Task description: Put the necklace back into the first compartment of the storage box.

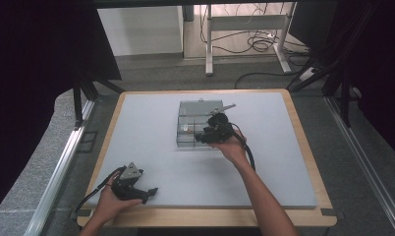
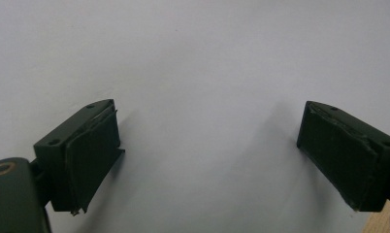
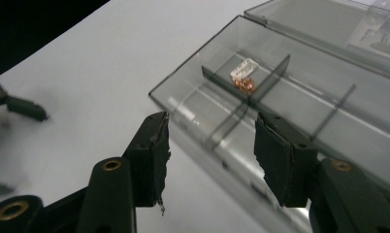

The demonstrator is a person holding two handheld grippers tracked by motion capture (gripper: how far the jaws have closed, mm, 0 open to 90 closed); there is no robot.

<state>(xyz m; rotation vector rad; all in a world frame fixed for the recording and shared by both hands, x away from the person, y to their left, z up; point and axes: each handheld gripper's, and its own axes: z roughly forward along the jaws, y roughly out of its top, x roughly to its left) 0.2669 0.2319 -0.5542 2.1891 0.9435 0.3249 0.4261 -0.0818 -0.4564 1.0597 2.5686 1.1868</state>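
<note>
A clear grey plastic compartment box (image 1: 198, 123) lies with its lid open at the middle of the white mat. One of its compartments holds a small white piece (image 3: 244, 69) and a copper-coloured piece (image 3: 245, 85). My right gripper (image 1: 203, 137) hovers at the box's near right side. In the right gripper view, the right gripper (image 3: 210, 128) is open over the box's near wall, its pads touching nothing. My left gripper (image 1: 147, 191) rests near the mat's front left corner. Seen in its own view, the left gripper (image 2: 207, 126) is wide open over bare mat.
The white mat (image 1: 151, 123) covers a wooden table (image 1: 308, 147) whose rim shows around it. A metal rail (image 1: 63, 162) runs along the left. Beyond the far edge are desk legs (image 1: 209, 44) and cables (image 1: 257, 44) on the floor, with dark curtains at both sides.
</note>
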